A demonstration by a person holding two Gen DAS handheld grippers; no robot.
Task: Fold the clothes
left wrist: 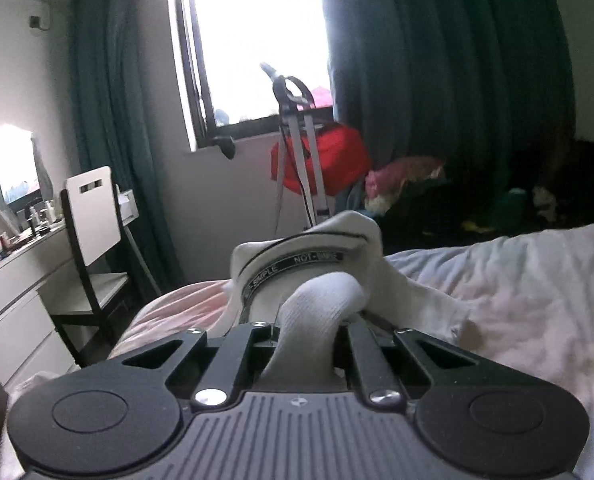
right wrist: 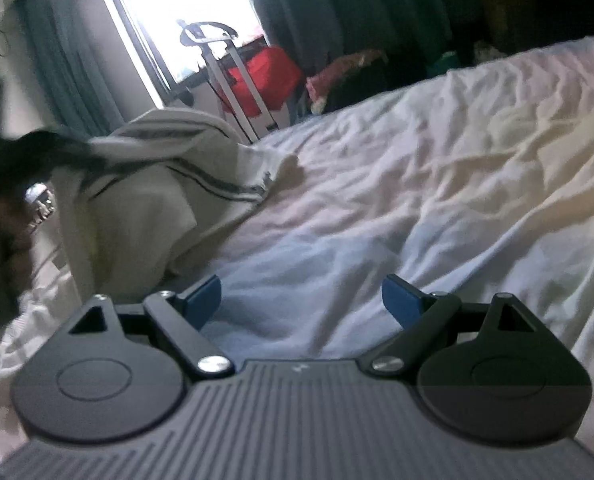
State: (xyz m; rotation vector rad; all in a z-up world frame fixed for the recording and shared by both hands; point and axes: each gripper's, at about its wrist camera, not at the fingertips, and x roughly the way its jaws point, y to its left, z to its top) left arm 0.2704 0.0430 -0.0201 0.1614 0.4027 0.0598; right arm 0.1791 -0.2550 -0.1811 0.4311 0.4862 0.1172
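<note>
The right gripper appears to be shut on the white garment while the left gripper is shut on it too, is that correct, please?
Not quite. The right gripper is open, over bare bedsheet, as the right wrist view shows. The left gripper is indeed shut on the white garment.

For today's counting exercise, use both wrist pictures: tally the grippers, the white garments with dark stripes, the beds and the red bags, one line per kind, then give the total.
Grippers: 2 (left gripper, right gripper)
Garment: 1
Bed: 1
Red bag: 1
Total: 5
</note>
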